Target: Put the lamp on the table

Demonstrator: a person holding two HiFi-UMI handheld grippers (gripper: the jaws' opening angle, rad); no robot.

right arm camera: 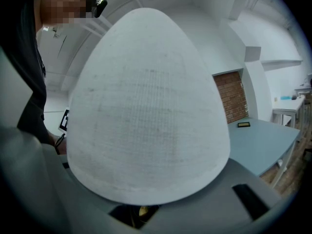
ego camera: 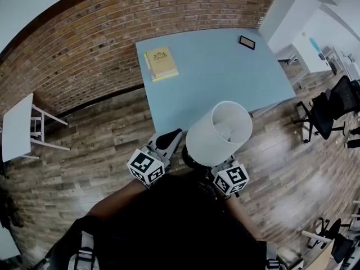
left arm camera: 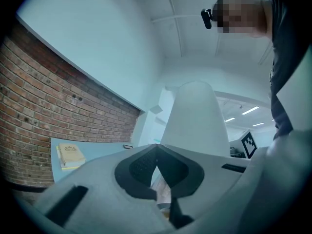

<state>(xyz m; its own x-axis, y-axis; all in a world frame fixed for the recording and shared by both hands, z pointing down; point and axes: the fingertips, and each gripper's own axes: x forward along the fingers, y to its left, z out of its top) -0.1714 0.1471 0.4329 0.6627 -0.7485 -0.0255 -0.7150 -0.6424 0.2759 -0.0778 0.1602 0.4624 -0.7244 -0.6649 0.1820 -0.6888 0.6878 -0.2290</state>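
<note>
The lamp has a white drum shade [ego camera: 219,133] and hangs in the air over the wood floor, just short of the near edge of the light blue table [ego camera: 225,66]. In the right gripper view the shade [right arm camera: 146,111] fills the picture and hides the jaw tips. A brass part of the lamp shows in the dark gap of my right gripper [right arm camera: 139,211], which is shut on the lamp below the shade. My left gripper [left arm camera: 156,147] is shut with its tips touching, and the shade [left arm camera: 195,118] rises just beyond them. I cannot tell whether the left gripper holds the lamp.
A yellow book [ego camera: 161,63] lies on the table's far left part. A small black device [ego camera: 246,42] lies near its far right corner. A brick wall [ego camera: 84,44] runs behind. A white stool [ego camera: 22,125] stands at the left and black office chairs [ego camera: 326,108] at the right.
</note>
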